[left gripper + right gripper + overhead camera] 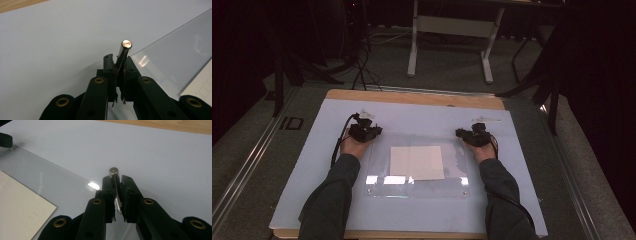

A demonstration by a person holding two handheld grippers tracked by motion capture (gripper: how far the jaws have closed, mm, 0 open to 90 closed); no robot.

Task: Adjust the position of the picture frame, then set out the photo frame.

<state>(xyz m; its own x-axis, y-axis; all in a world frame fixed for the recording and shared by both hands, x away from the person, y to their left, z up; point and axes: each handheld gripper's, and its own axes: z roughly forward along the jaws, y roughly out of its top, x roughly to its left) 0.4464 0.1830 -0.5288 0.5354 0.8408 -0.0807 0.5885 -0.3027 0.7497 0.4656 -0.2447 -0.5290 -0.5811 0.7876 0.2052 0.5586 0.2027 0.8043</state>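
A clear acrylic sheet (452,172) lies on a pale blue mat (422,117) over a white paper (417,162). My left gripper (371,131) is at the sheet's far left corner, shut on a shiny upright metal pin (124,52). In the left gripper view the jaws (120,62) clamp the pin beside the sheet's edge (175,57). My right gripper (462,133) is at the far right corner, shut on a similar metal pin (114,175). The right gripper view has that gripper (117,180) by the sheet (50,180) and the paper (17,205).
The mat covers a wooden table whose far edge (412,96) shows as a bare strip. Beyond it on the grey floor stand white table legs (413,45) and dark stands with cables (357,60). Small screws mark the sheet's near corners (464,192).
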